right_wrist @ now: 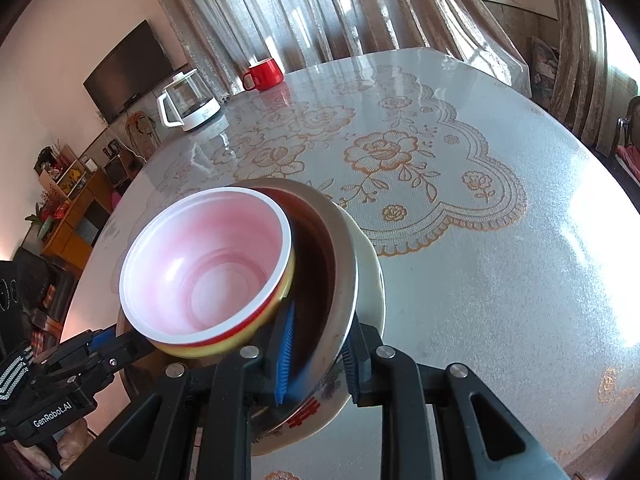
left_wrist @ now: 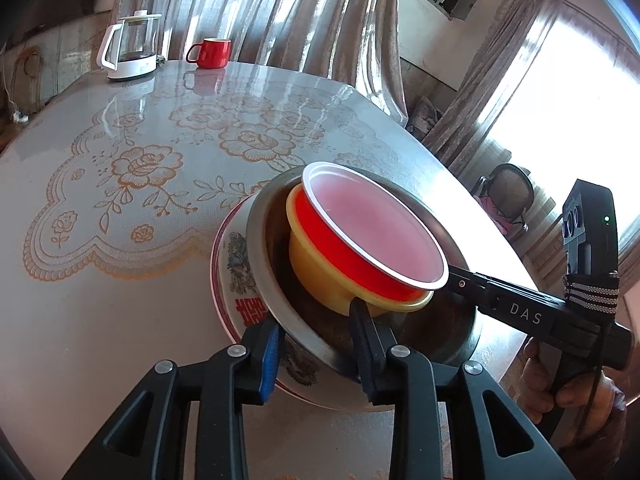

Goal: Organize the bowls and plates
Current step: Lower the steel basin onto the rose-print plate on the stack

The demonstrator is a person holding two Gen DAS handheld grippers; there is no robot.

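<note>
A stack stands near the table's front edge: a white patterned plate [left_wrist: 236, 276] at the bottom, a steel plate [left_wrist: 272, 288] on it, a yellow bowl [left_wrist: 316, 276] in that, and a red bowl [left_wrist: 376, 224] with a pale inside on top. My left gripper [left_wrist: 316, 344] is shut on the rims of the steel and patterned plates. My right gripper [right_wrist: 316, 348] is shut on the same two rims [right_wrist: 340, 292] at the opposite side. The red bowl [right_wrist: 208, 264] shows tilted in the right wrist view.
A glass kettle with a white base [left_wrist: 128, 48] and a red mug [left_wrist: 210, 53] stand at the table's far side. The table [left_wrist: 120, 160] carries a lace-patterned cover. Curtains hang behind. A chair [left_wrist: 510, 196] stands to the right.
</note>
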